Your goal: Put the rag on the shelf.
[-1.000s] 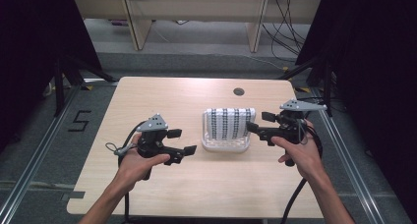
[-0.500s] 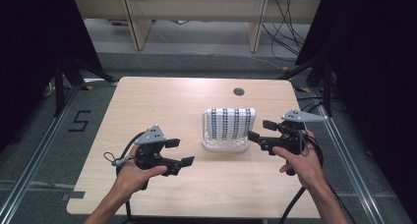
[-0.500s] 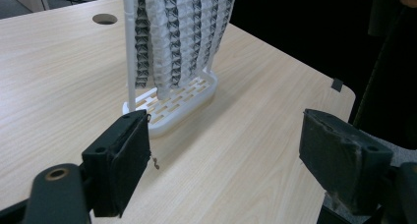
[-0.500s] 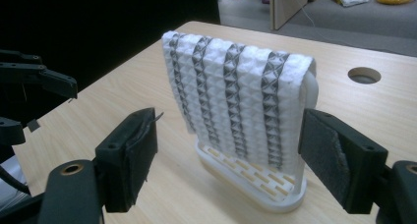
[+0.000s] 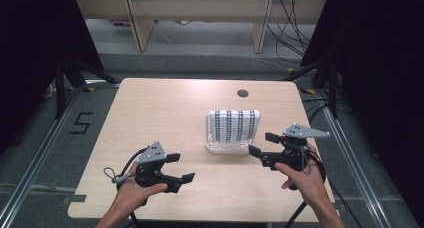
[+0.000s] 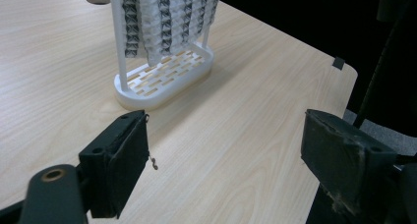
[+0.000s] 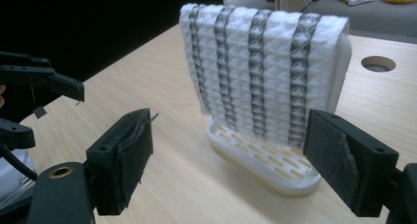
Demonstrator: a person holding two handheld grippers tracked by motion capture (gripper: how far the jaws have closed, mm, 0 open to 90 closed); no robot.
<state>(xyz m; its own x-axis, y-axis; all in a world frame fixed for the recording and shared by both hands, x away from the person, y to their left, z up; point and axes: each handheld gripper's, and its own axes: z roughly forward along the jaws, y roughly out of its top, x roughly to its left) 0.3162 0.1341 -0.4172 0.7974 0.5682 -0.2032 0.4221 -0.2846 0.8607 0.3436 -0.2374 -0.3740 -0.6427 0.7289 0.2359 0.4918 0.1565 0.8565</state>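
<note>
Two spread claws, left claw and right claw, flank the cloth-draped rack; right's jaws just widened, nothing between them

One readable mark: a "5".
It's taped in dark strips on the grey floor left of the tabletop, seen in the high view. Nothing legible on the tabletop itself, or anywhere in either gripper view.

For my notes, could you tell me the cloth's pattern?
White cloth with dark grey vertical stripes, clearest in the right gripper view.
</note>
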